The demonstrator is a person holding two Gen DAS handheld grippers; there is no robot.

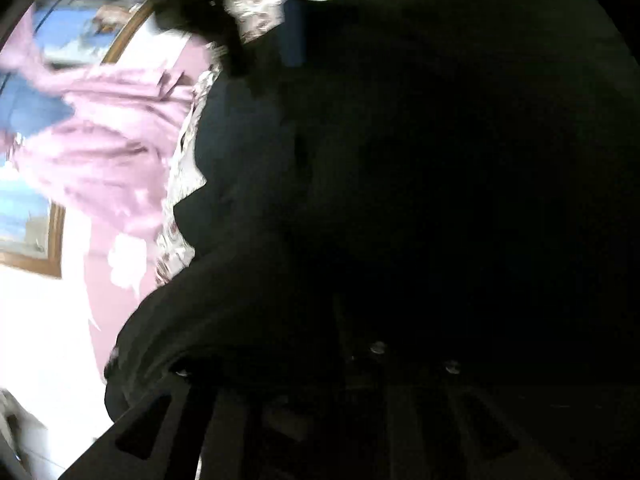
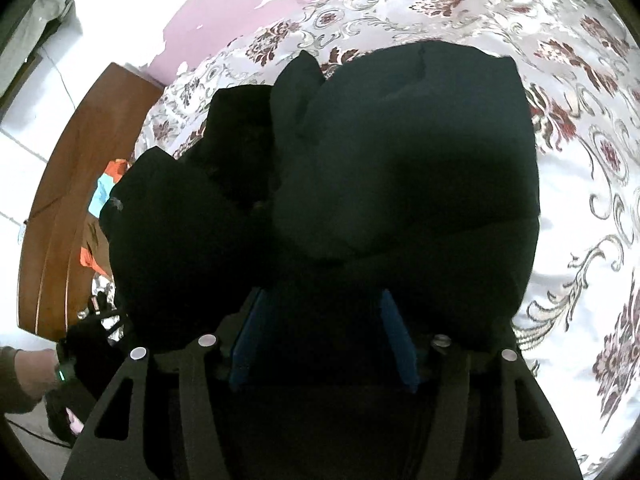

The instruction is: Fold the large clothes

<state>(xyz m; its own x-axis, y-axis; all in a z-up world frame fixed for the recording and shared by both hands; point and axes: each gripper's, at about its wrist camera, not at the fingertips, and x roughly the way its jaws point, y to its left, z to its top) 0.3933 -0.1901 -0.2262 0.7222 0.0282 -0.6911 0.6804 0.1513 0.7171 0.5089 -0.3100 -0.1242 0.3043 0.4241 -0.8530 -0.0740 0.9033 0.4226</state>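
Note:
A large black garment (image 2: 400, 160) lies bunched on a floral bedspread (image 2: 580, 140). In the right wrist view its cloth drapes over my right gripper (image 2: 324, 320); the blue fingers (image 2: 248, 344) stand apart with black cloth between them. In the left wrist view the same black garment (image 1: 400, 200) fills most of the frame and covers my left gripper (image 1: 320, 360), whose fingertips are hidden in the dark cloth. The left gripper's body shows at the lower left of the right wrist view (image 2: 80, 352), at the garment's left edge.
A pink curtain (image 1: 100, 152) hangs by a wood-framed window (image 1: 52, 248) at left. A brown wooden bed board (image 2: 72, 200) runs along the bed's left side, with orange and blue cloth (image 2: 104, 188) beside it. White tiled floor lies beyond.

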